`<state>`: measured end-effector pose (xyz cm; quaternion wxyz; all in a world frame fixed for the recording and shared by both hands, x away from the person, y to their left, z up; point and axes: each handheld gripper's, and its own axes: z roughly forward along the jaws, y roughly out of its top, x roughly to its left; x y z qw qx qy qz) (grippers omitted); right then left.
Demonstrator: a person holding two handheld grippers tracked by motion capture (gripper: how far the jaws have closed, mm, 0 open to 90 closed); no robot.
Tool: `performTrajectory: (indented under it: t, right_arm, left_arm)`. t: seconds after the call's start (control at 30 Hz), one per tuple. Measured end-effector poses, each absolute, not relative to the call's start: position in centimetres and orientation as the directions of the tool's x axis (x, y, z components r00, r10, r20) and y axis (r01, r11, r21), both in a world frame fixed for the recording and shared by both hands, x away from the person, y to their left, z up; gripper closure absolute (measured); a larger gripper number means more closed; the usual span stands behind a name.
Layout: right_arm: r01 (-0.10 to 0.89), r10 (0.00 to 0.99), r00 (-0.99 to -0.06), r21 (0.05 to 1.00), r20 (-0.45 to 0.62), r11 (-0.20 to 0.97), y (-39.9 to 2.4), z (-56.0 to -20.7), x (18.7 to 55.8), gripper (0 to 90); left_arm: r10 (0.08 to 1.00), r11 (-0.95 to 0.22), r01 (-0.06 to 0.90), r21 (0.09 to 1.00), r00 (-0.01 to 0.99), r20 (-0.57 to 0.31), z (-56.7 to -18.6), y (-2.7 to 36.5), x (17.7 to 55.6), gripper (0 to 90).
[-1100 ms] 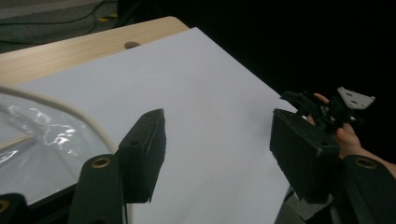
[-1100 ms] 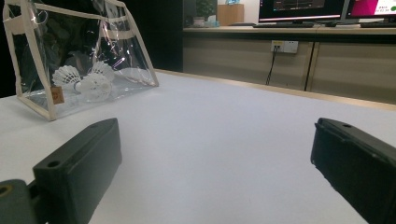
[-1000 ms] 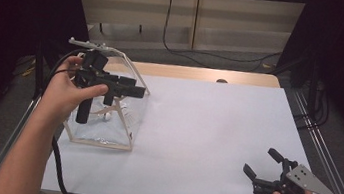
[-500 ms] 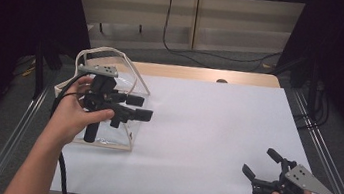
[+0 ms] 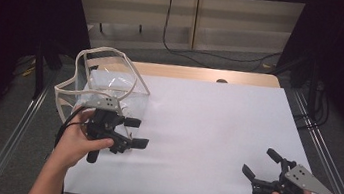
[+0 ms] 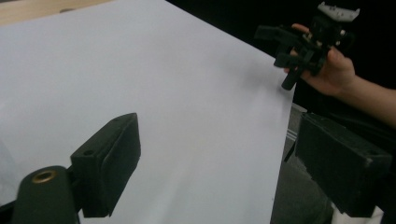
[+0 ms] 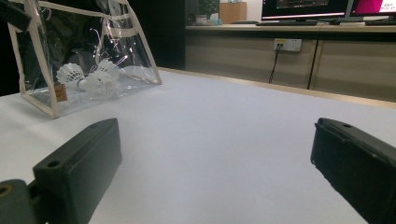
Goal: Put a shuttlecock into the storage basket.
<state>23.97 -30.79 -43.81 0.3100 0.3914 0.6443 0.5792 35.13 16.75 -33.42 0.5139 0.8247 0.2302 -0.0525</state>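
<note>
Your bag [image 7: 93, 56] is clear glossy plastic with cream cloth trim, holding feathery white shuttlecocks [image 7: 88, 79]. You work on a matt white sheet [image 5: 205, 131] over a wood table [image 5: 188, 72]. Gripper [image 5: 136, 132] jaws look matt black plastic.

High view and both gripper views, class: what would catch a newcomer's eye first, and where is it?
The clear bag with cream trim stands upright at the white table's far left, with white shuttlecocks lying inside. Just in front of it the left gripper has its fingers apart with nothing between them; the right gripper, also open, sits at the near right corner.
</note>
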Motion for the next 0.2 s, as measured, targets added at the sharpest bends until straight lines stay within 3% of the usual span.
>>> performTrajectory:
  t: [0.2]
  right_arm:
    - [0.145,0.863,-0.502,0.989,0.051,0.026,-30.7,-43.8,24.0,1.5]
  left_arm:
    - [0.322,-0.36,0.439,0.823,0.887,-0.332,-36.4,17.5,34.7,13.5]
